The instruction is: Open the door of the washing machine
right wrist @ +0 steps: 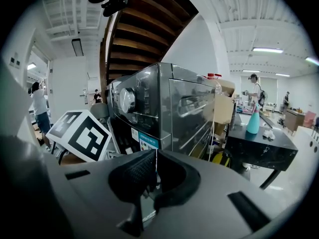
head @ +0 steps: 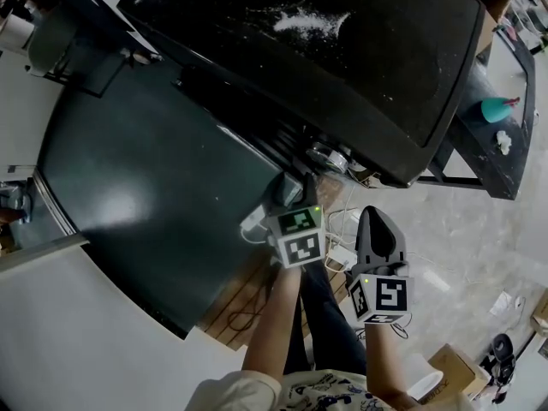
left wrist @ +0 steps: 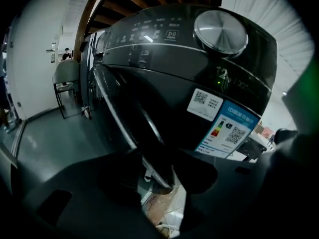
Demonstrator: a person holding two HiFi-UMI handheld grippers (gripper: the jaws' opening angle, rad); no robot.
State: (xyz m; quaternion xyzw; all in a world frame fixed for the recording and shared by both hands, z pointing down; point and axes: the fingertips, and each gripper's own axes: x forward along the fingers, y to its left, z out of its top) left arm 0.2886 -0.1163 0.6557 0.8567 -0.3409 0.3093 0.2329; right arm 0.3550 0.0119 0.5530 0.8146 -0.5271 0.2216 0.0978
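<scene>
Pale floor (head: pixel 479 255) open rightward, left claw (left wrist: pixel 159 159) released astride washing machine door edge (left wrist: pixel 119 124); right claw (head: pixel 375 214) clenched empty, apart

The right gripper (right wrist: pixel 155 182) had its 2 jaws closed together, with nothing between them. Ahead stood the washer (right wrist: pixel 169 108), with 1 round knob (right wrist: pixel 127 101) on its front. A marker cube (right wrist: pixel 79 134) was at the left. At the right, 1 teal bottle (right wrist: pixel 253 121) stood on a black table (right wrist: pixel 259 156).
</scene>
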